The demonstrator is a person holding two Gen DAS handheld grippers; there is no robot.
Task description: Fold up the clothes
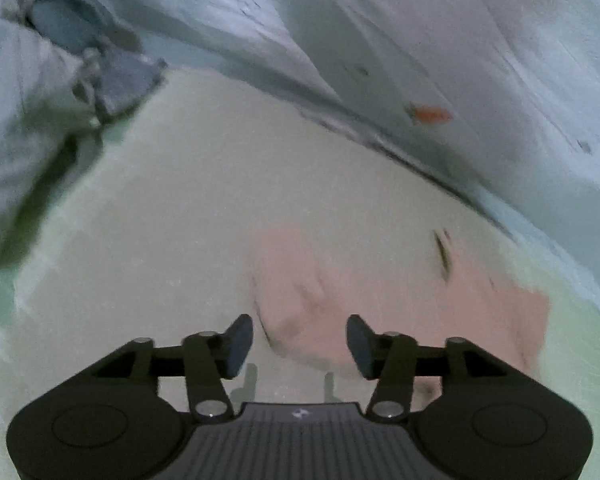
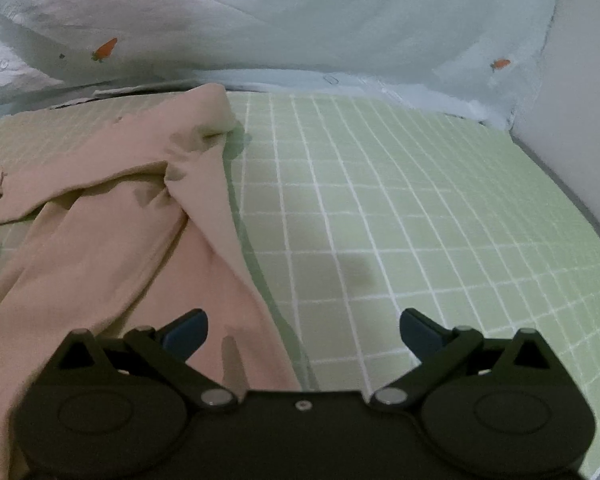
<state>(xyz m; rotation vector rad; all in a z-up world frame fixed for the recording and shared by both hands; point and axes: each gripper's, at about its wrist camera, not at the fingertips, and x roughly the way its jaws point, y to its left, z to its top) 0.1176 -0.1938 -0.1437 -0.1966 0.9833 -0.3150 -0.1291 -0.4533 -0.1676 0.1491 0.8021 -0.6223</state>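
left gripper (image 1: pixel 300 344) hangs spread and empty over the pink garment (image 1: pixel 400 300); right gripper (image 2: pixel 304 332) gapes wide, bare too. the cloth (image 2: pixel 112 240) lies rumpled at nine o'clock on the green grid sheet (image 2: pixel 420 220). pinch one layer at an edge, then lift slowly.

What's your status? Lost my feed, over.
Left hand-held gripper open, empty. Right hand-held gripper open, empty. Pink garment rumpled on green grid sheet. Nothing blocking.
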